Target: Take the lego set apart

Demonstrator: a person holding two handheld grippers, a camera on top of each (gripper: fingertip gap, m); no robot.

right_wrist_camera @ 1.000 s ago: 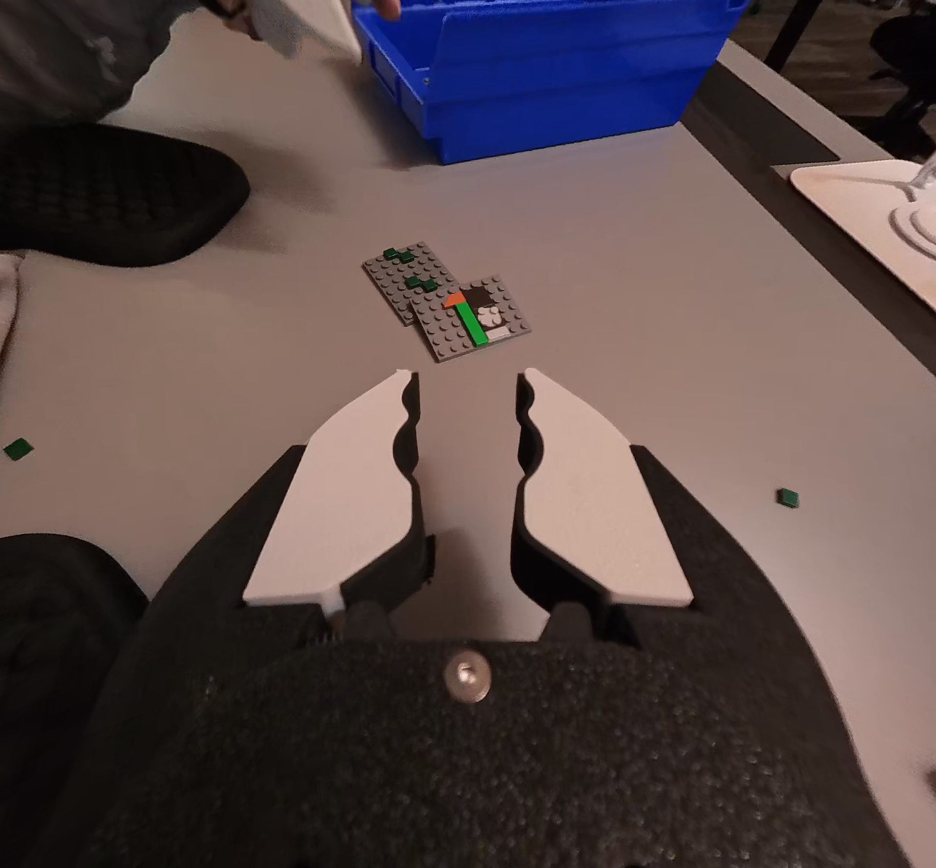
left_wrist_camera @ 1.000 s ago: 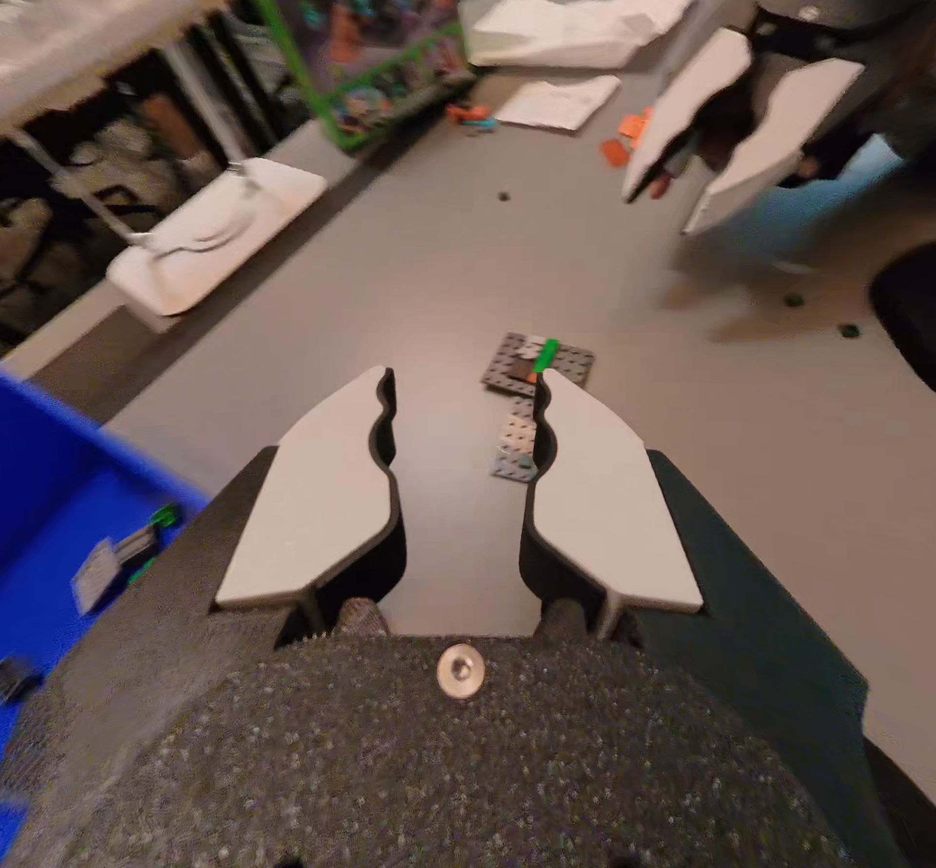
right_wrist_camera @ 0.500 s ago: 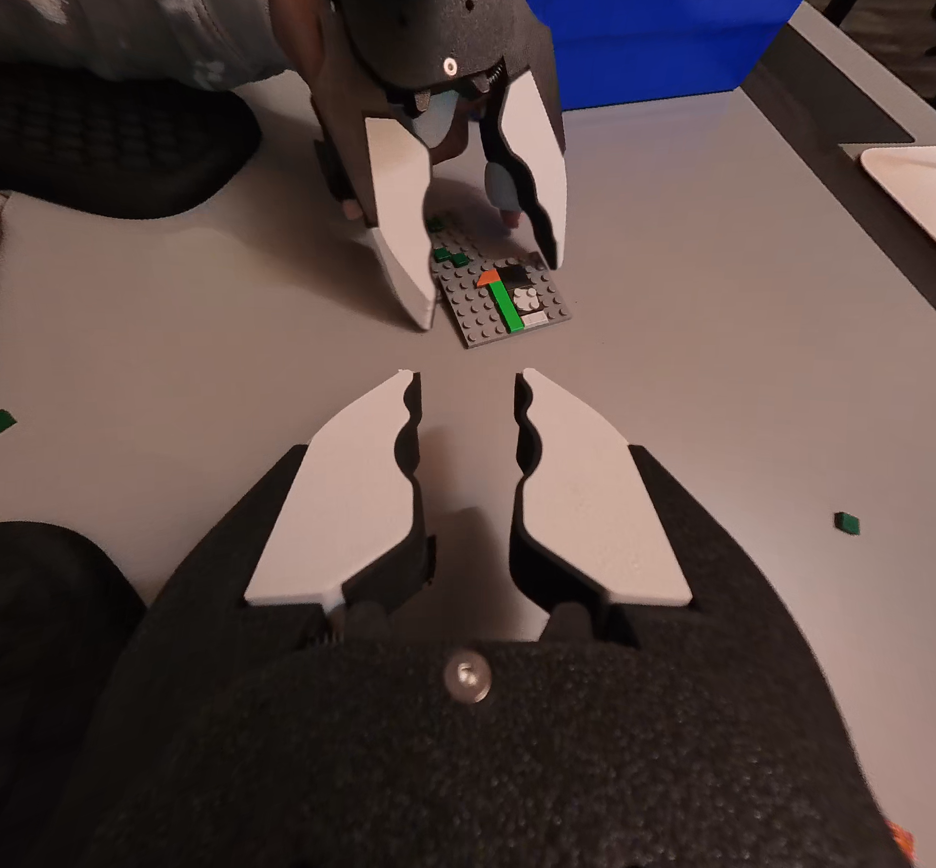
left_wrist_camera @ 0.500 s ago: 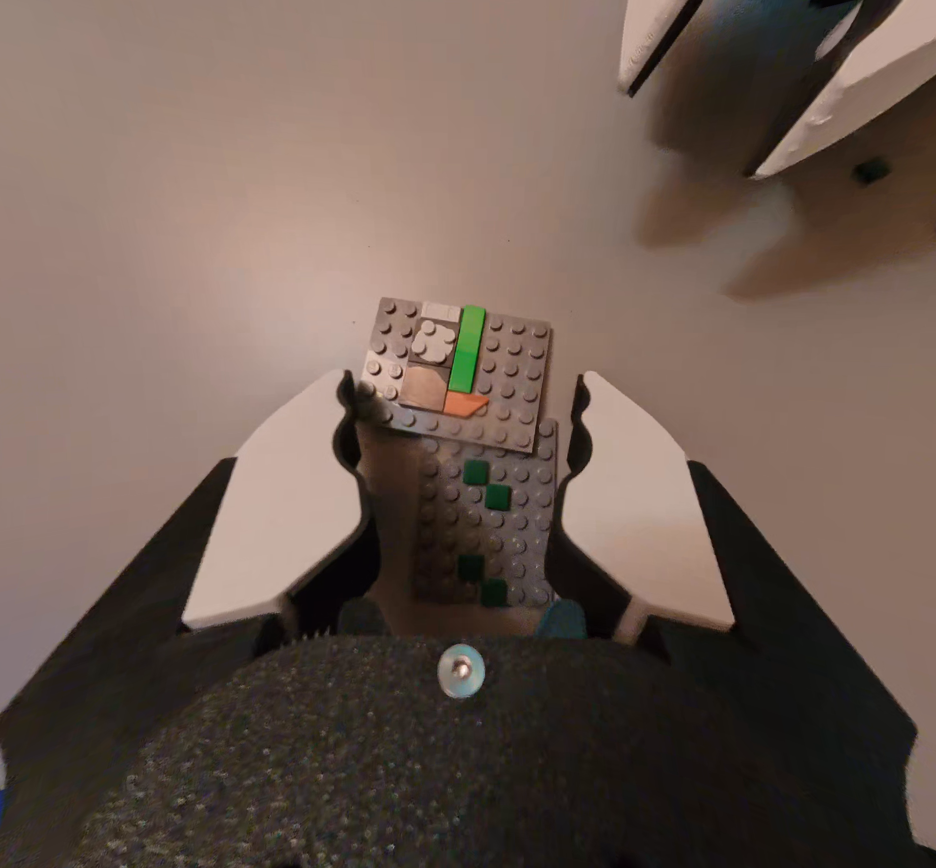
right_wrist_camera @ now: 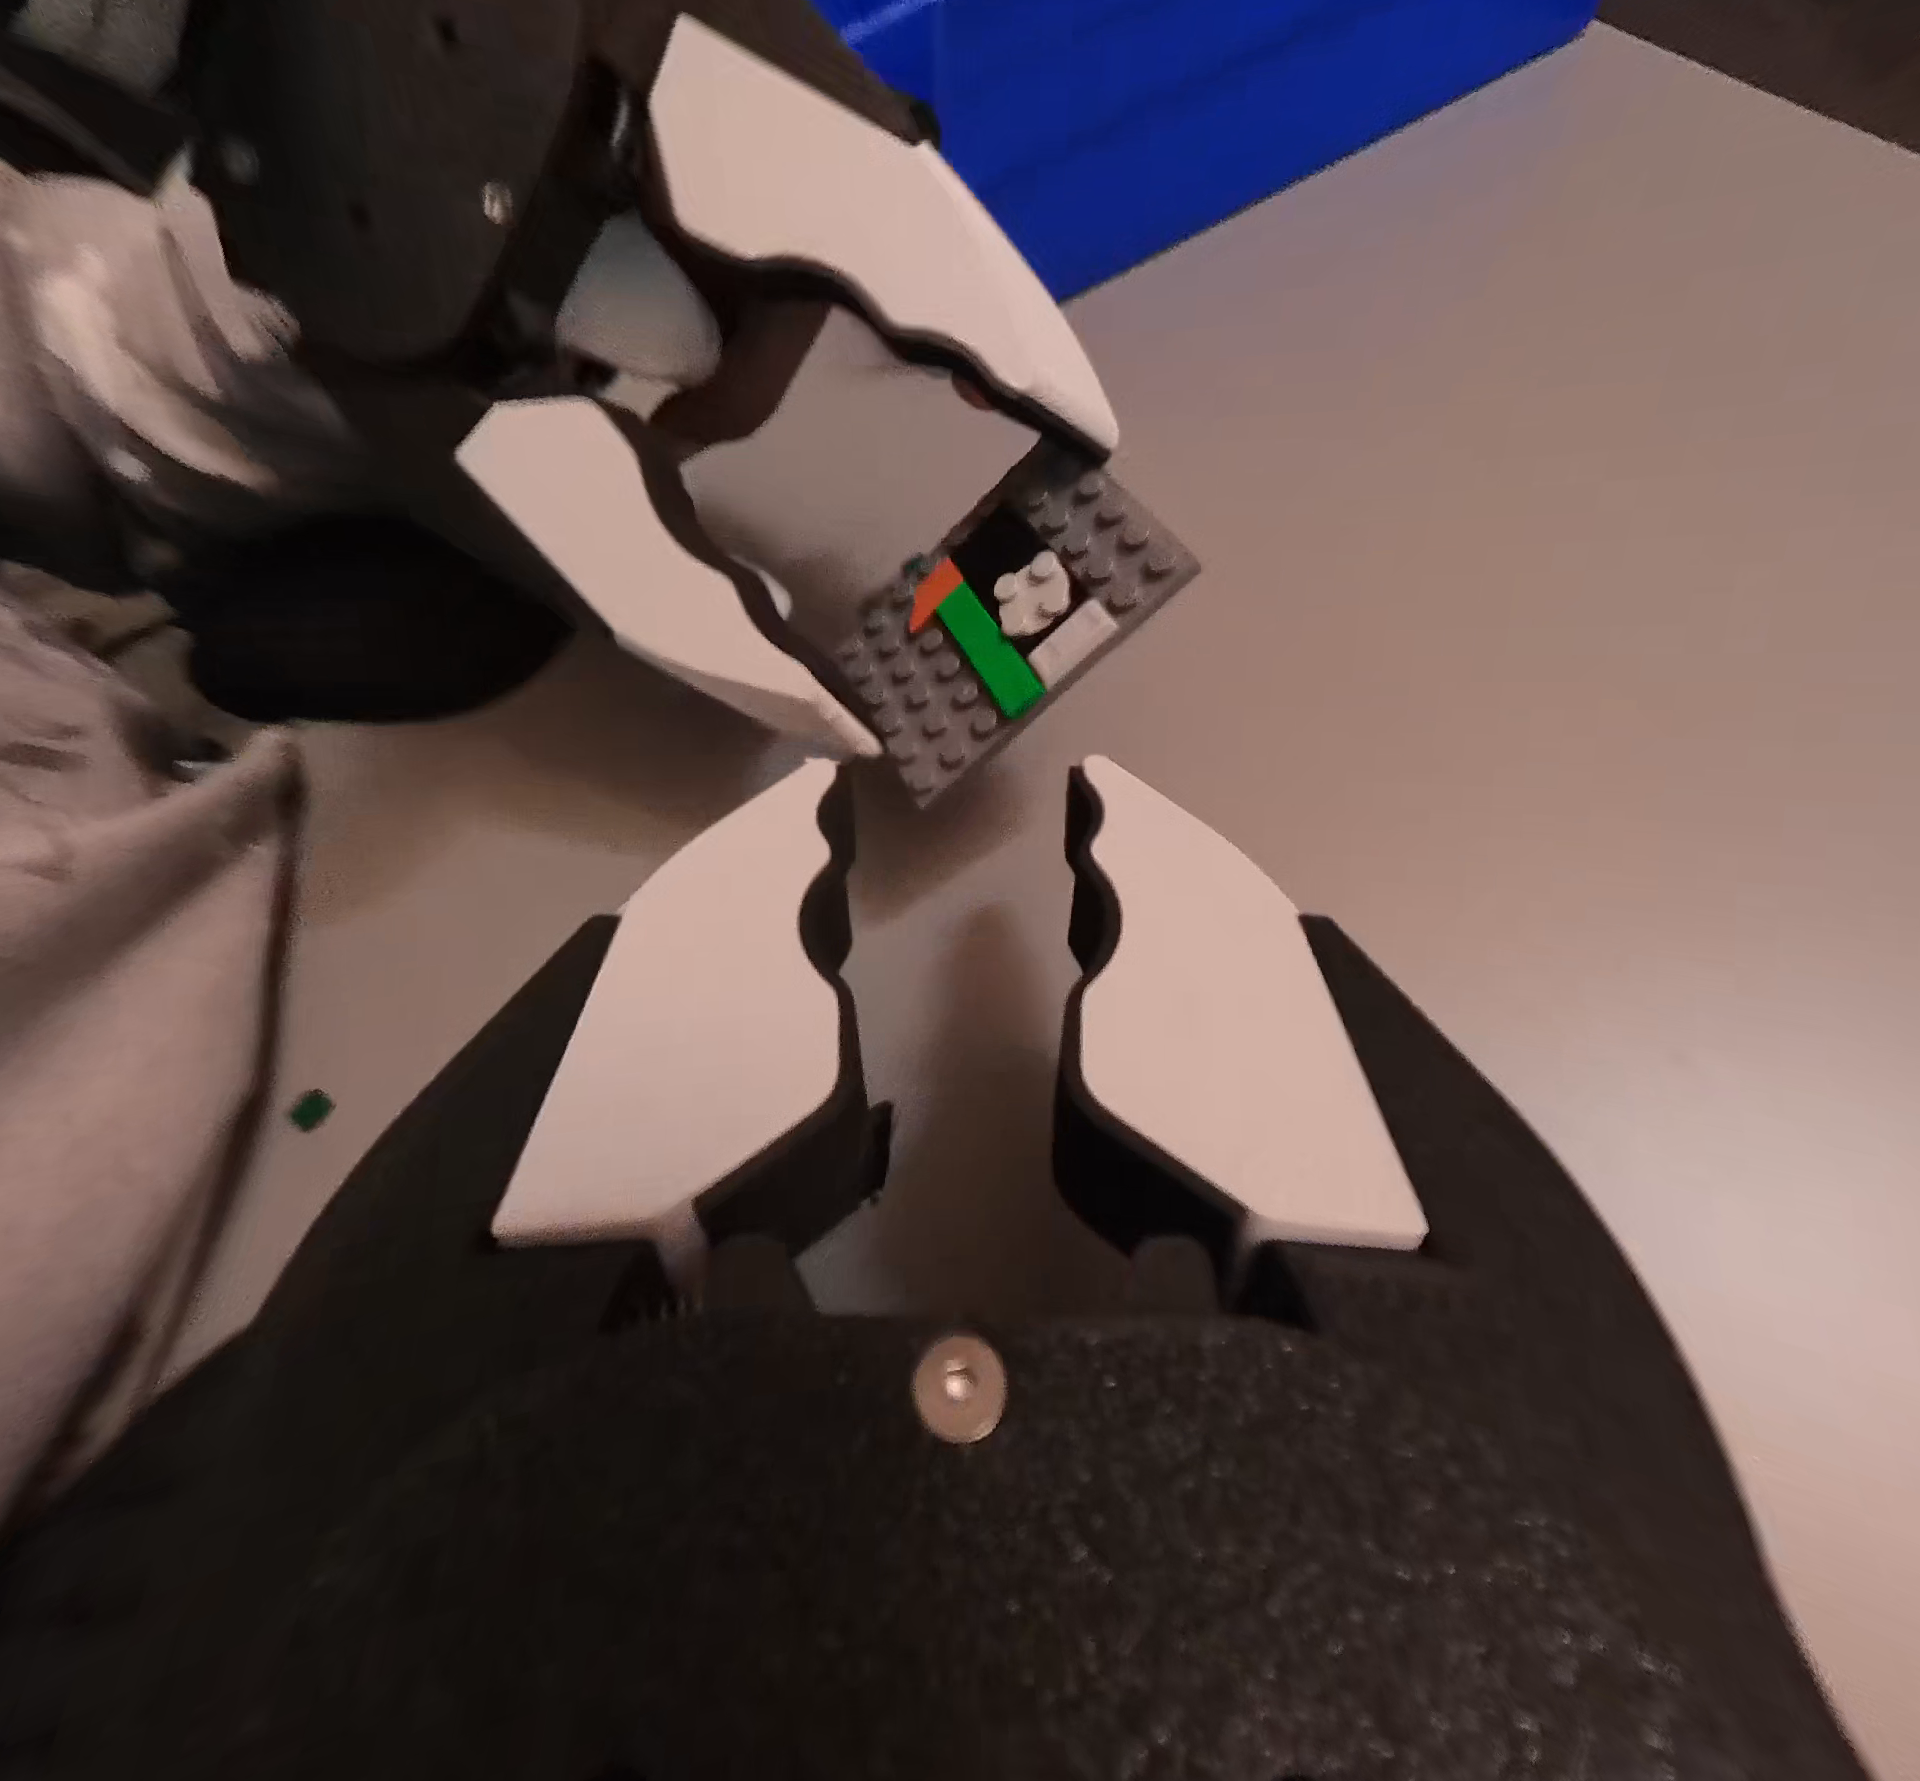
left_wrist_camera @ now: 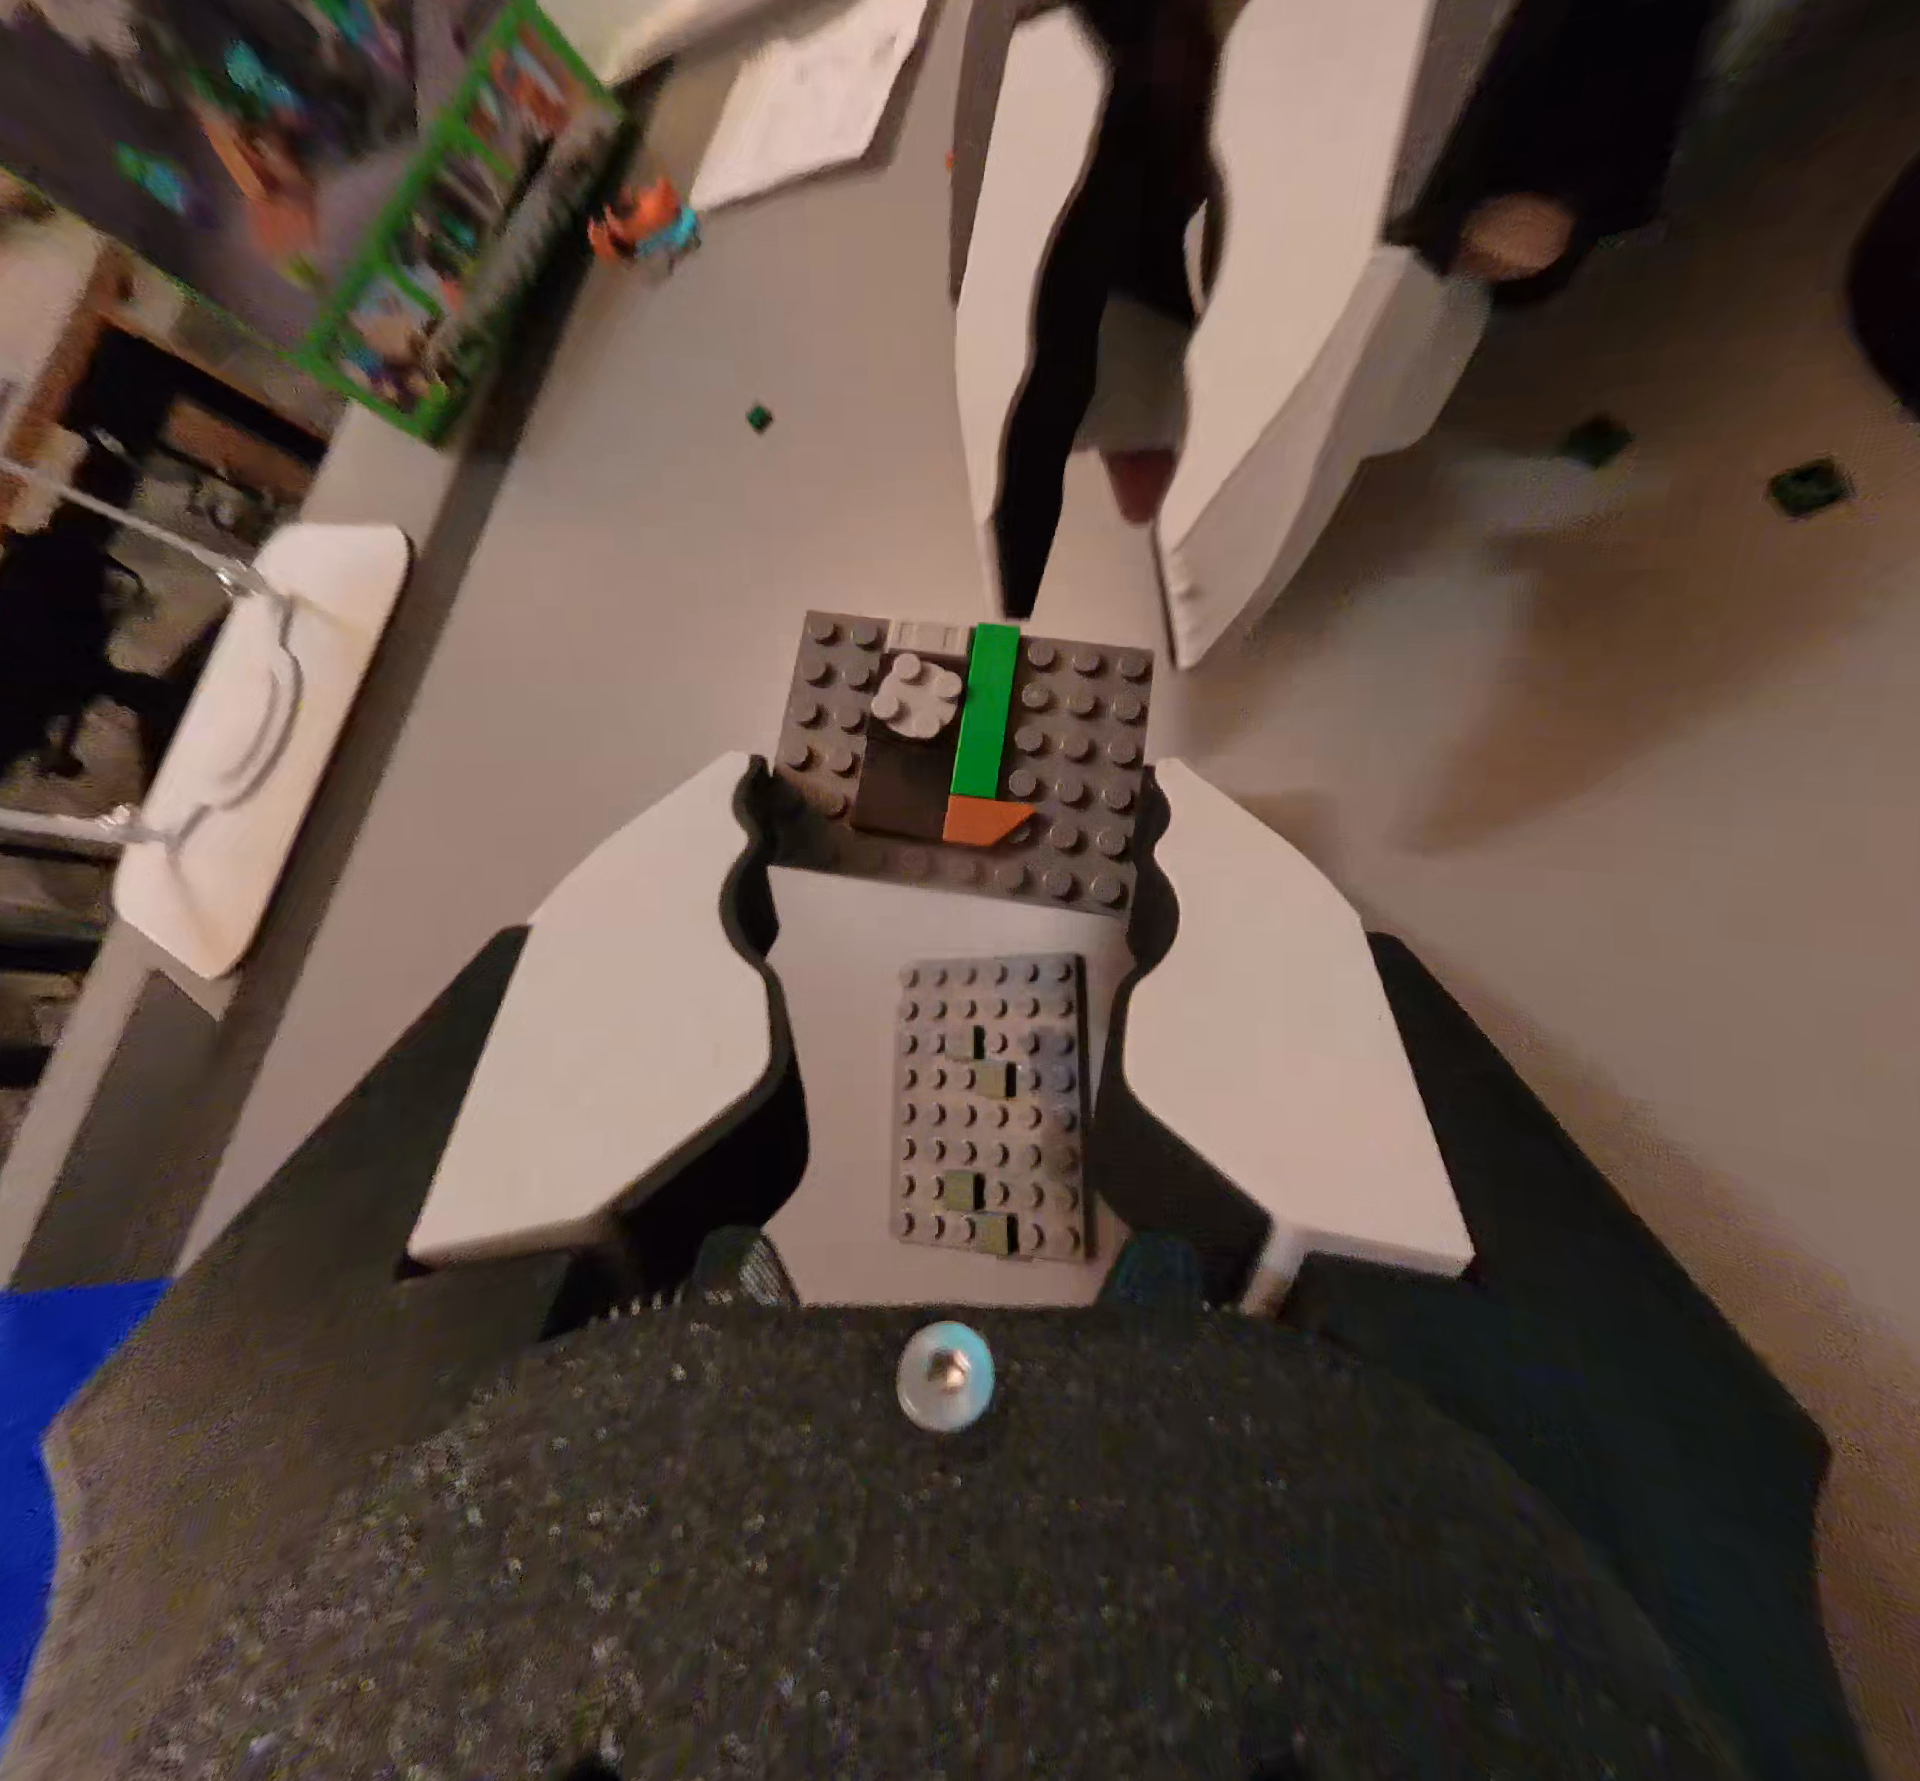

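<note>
The left gripper point(left_wrist_camera: 951, 775) clamps the square grey baseplate point(left_wrist_camera: 1081, 755) by its two side edges, lifted off the grey table point(left_wrist_camera: 623, 588). The long studded plate point(left_wrist_camera: 992, 1108) lies separate below. Green strip point(left_wrist_camera: 985, 708), orange wedge point(left_wrist_camera: 982, 819) and round pale piece point(left_wrist_camera: 914, 692) are still on (plenty left). The right gripper point(right_wrist_camera: 956, 775) hovers just beside, parted and empty. Blue bin point(right_wrist_camera: 1195, 17) behind; loose green tiles point(left_wrist_camera: 1808, 486) scattered.

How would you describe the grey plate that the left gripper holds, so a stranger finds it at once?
Find the left gripper above the grey table. Its fingertips clamp a square grey studded plate. Unlike the narrower plate lying below, it carries a long bright green tile.
</note>
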